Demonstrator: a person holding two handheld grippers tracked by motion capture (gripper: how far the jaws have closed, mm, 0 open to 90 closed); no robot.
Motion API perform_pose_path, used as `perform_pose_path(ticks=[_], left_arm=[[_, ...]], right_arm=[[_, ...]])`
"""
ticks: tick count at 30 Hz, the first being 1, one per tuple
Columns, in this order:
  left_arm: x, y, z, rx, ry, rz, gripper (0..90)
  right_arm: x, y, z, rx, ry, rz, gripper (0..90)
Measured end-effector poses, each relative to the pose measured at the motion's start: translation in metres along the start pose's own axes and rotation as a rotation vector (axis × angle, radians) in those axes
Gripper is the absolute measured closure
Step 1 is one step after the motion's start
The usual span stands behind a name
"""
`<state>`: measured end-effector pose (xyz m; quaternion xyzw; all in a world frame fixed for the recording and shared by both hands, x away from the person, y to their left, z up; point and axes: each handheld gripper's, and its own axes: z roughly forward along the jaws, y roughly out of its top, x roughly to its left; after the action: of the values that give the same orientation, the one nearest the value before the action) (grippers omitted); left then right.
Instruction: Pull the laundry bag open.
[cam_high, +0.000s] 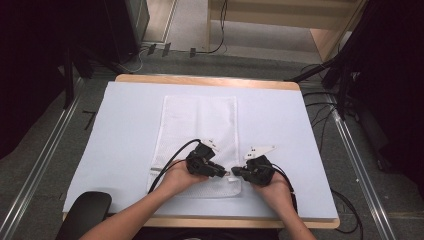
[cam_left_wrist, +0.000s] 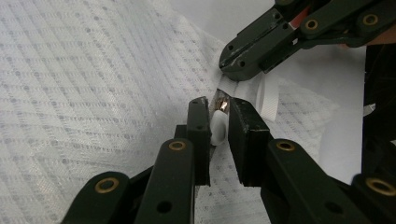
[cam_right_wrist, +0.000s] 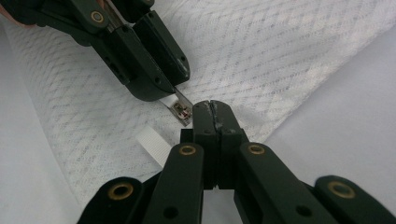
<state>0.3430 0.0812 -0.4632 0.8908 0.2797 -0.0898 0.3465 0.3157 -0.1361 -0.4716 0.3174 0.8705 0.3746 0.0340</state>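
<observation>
A white mesh laundry bag (cam_high: 197, 120) lies flat on the table, its zipper end toward me. My left gripper (cam_left_wrist: 218, 128) is shut on the white zipper pull (cam_left_wrist: 217, 133), with the small metal slider (cam_left_wrist: 223, 105) just beyond its tips. My right gripper (cam_right_wrist: 215, 112) faces it with its jaws pressed together, pinching the bag's edge tape (cam_left_wrist: 229, 86) beside the slider. In the high view the left gripper (cam_high: 226, 172) and the right gripper (cam_high: 235, 172) meet tip to tip at the bag's near right corner. A white ribbon loop (cam_right_wrist: 154, 144) lies by the corner.
A pale cover sheet (cam_high: 125, 125) spreads over the wooden table. A black rounded object (cam_high: 90, 207) sits at the near left corner. Cables (cam_high: 325, 107) and dark stands lie on the floor to the right and behind.
</observation>
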Motion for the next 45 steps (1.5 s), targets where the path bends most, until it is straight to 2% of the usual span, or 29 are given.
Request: perform_pose_path(ticks=[5,7,9,13,17,20,23,25,28,33,41,45], left_arm=[[-0.002,0.000,-0.003,0.006,-0.010,0.001,79.0],[-0.004,0.000,-0.001,0.026,-0.002,0.012,78.9],[-0.004,0.000,0.002,0.023,-0.012,0.001,79.1],[-0.005,0.000,0.004,0.012,-0.005,0.010,81.0],[-0.001,0.000,0.004,0.010,-0.020,-0.019,86.7],[0.000,0.000,0.004,0.007,-0.029,-0.039,87.5],[0.006,0.000,0.004,0.005,-0.068,-0.073,87.8],[0.007,0.001,0.004,0.012,-0.075,-0.077,87.9],[0.007,0.001,0.003,0.015,-0.079,-0.079,88.0],[0.007,0.002,0.002,0.021,-0.079,-0.075,88.1],[0.009,0.001,-0.001,0.036,-0.097,-0.077,88.2],[0.009,0.001,-0.002,0.044,-0.091,-0.080,88.3]], right_arm=[[0.000,0.000,0.000,0.000,0.000,-0.001,90.0],[0.000,0.000,0.000,0.000,0.000,0.000,90.0],[0.000,0.000,0.000,0.001,-0.001,0.001,90.0],[0.001,0.000,0.000,0.000,-0.006,-0.004,90.0],[0.001,0.000,0.000,0.000,-0.003,-0.001,90.0],[0.003,0.001,0.000,0.005,-0.010,-0.018,90.0],[0.002,0.000,0.000,0.002,-0.006,-0.046,90.0],[0.000,-0.001,0.000,-0.005,0.009,-0.053,90.0],[0.002,-0.002,0.000,-0.011,-0.006,-0.098,90.0],[-0.001,-0.003,0.000,-0.018,0.015,-0.065,90.0],[-0.001,-0.003,0.001,-0.017,0.023,-0.071,90.0],[-0.001,-0.003,0.001,-0.013,0.025,-0.066,90.0]])
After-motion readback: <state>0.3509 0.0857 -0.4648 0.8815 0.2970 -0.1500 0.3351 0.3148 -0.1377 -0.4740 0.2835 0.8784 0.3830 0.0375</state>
